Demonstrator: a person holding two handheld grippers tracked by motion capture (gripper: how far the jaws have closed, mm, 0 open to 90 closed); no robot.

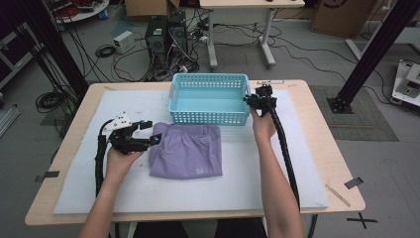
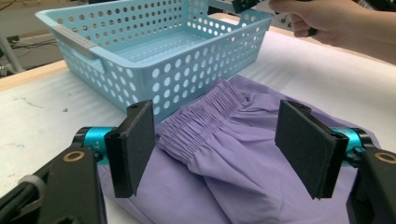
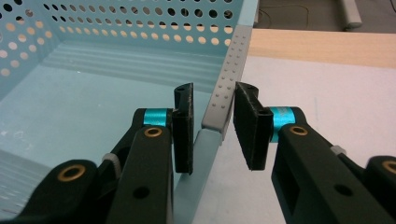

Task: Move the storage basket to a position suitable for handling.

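On the white foam mat (image 1: 74, 188), the light-blue perforated basket (image 1: 210, 101) sits at the far side with folded purple shorts (image 1: 187, 151) just before it, the right gripper (image 3: 212, 126) straddling the basket's grey handle strip (image 3: 224, 95) with jaws parted, the left gripper (image 2: 215, 144) spread wide above the shorts' elastic waistband (image 2: 201, 123).

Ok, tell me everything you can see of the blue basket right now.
The blue basket is light blue plastic, rectangular, with hole-perforated walls and grey grip strips on its short rims. It sits upright and empty on the white mat, its front wall against the folded purple shorts. The right gripper straddles one grey rim strip, jaws slightly apart, not clearly clamped.
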